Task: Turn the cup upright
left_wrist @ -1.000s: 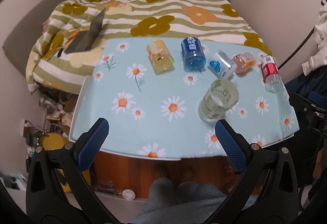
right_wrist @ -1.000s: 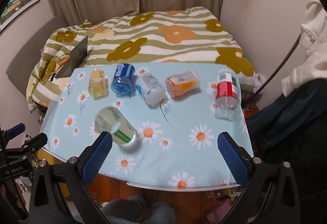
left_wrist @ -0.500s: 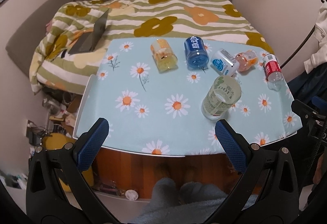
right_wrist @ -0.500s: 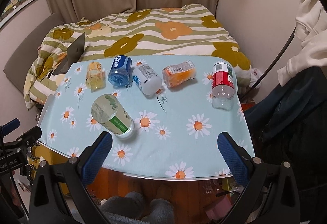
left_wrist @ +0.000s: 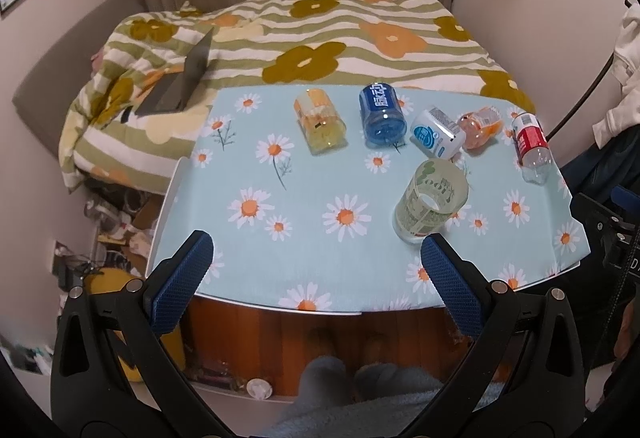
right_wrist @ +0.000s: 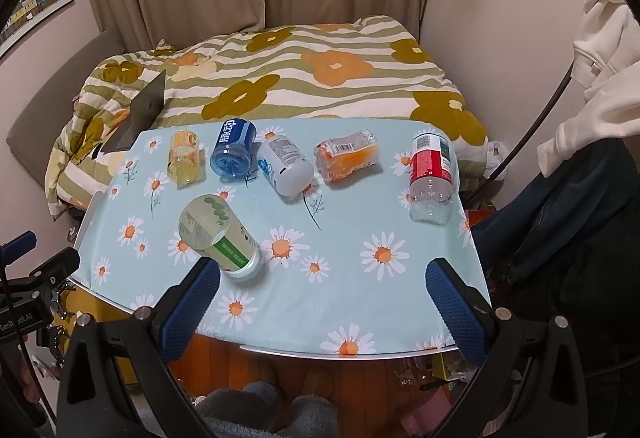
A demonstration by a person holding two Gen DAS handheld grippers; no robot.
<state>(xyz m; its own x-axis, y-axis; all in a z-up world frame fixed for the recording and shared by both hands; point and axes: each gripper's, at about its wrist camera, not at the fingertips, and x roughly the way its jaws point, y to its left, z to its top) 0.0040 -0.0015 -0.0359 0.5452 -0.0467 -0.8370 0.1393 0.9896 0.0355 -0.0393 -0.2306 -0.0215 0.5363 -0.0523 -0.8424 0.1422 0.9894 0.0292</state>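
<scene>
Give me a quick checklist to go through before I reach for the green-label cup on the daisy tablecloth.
1. Cup still needs flipping: ok, it stands upside down, base on top.
2. Left gripper open: ok, empty.
3. Right gripper open: ok, empty.
4. Space around the cup: ok, the white bottle and blue bottle lie apart from it.
5. Cup away from the table edge: ok, though it sits toward the near side.
6. Cup empty: cannot tell.
</scene>
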